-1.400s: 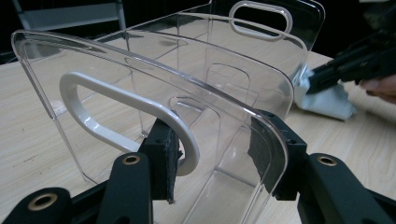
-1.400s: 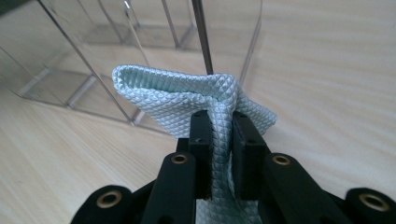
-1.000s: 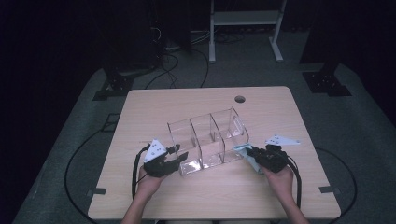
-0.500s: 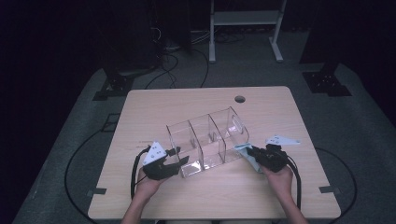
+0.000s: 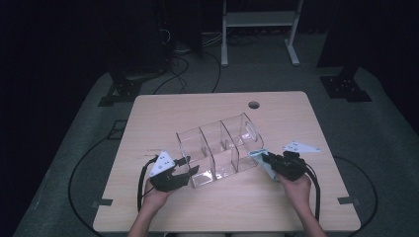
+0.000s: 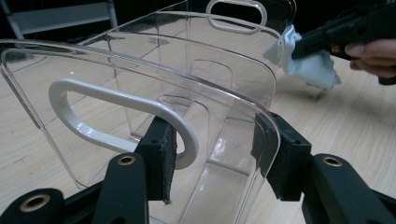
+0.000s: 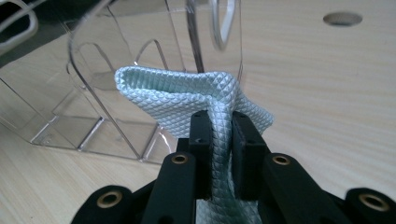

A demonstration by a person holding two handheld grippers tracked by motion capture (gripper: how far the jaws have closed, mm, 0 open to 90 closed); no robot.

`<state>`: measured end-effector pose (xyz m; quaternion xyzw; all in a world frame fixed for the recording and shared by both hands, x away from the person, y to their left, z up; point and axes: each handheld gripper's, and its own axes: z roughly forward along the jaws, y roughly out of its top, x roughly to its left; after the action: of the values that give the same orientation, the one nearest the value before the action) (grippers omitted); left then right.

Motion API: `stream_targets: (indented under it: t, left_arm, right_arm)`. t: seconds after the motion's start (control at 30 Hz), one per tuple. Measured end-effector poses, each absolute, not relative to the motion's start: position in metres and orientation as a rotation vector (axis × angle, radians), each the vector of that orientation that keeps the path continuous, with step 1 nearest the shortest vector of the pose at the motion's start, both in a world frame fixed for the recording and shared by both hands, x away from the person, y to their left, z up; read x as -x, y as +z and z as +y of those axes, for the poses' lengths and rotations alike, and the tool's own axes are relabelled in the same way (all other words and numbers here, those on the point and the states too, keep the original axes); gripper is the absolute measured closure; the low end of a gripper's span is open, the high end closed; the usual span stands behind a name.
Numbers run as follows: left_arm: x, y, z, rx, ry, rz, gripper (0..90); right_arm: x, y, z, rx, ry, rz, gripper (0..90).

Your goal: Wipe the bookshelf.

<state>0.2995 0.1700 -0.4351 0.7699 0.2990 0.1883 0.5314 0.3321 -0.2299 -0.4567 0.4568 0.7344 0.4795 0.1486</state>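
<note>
We see a light wooden table (image 5: 163, 108) with a round cable hole (image 5: 254, 104) near its far edge, on grey carpet (image 5: 375, 128) — black cables (image 5: 178, 81) trail behind it, near a white metal stand (image 5: 259, 19), in darkness.

Light falls from above onto the pale wooden table (image 5: 163, 118) alone; the grey floor and the far room sink into near black. The high view is soft and grainy, shadows faint. The clear plastic three-compartment organiser (image 6: 154, 84) catches pale glare along its edges. Close up, the mint waffle-weave cloth (image 7: 187, 95) looks sharp, while nearer jaws perhaps blur slightly.
</note>
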Motion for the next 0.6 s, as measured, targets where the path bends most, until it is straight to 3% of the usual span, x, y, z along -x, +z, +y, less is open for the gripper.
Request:
stream_targets:
  t: [0.17, 0.6]
  left_arm:
    - [-0.298, -0.435, 0.169, -1.835, 0.450, 0.721, 49.7]
    - [-0.294, -0.435, 0.164, -1.836, 0.464, 0.729, 49.7]
  right_arm:
    - [-0.338, -0.483, -0.231, -1.401, 1.323, 2.177, 79.9]
    - [-0.308, -0.435, -0.200, -1.171, 1.430, 2.147, 79.9]
